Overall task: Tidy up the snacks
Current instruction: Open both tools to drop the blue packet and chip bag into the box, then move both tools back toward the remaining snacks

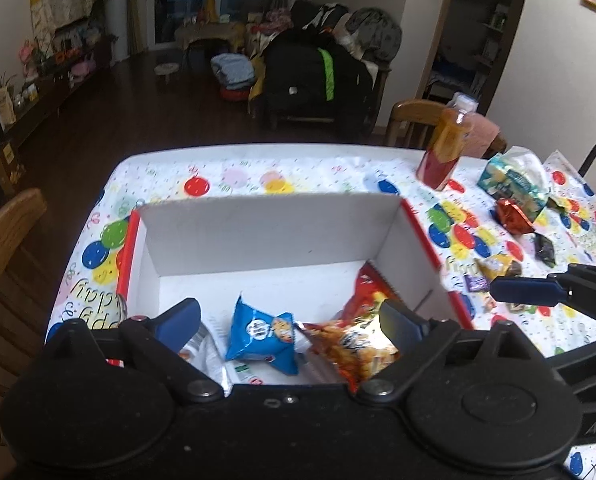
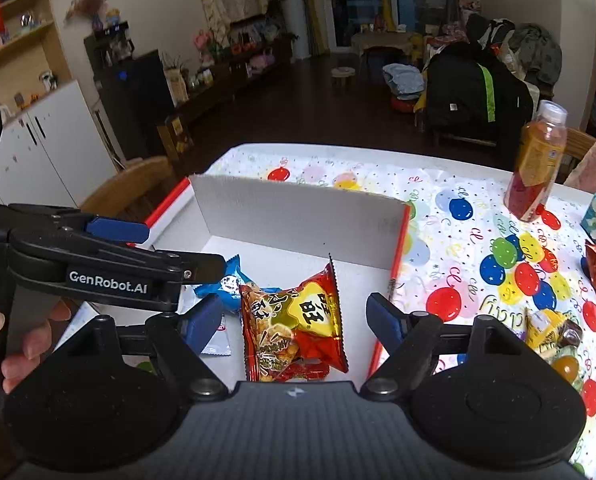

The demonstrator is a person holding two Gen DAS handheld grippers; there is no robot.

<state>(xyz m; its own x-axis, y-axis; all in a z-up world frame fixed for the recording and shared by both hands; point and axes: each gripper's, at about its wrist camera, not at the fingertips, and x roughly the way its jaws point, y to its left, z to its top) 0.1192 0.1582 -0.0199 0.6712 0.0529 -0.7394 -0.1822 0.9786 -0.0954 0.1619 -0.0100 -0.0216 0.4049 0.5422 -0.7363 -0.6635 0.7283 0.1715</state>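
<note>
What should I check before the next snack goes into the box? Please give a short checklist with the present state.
1. Left gripper open and holding nothing: ok.
2. Right gripper open and holding nothing: ok.
3. White box has free floor at the back: ok.
4. Blue packet and red snack bag lie inside the box: ok.
5. Loose snacks wait on the tablecloth, right of the box: ok.
6. Bottle upright, away from the box: ok.

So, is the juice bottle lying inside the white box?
No, the juice bottle stands upright on the tablecloth, outside the white box.
</note>
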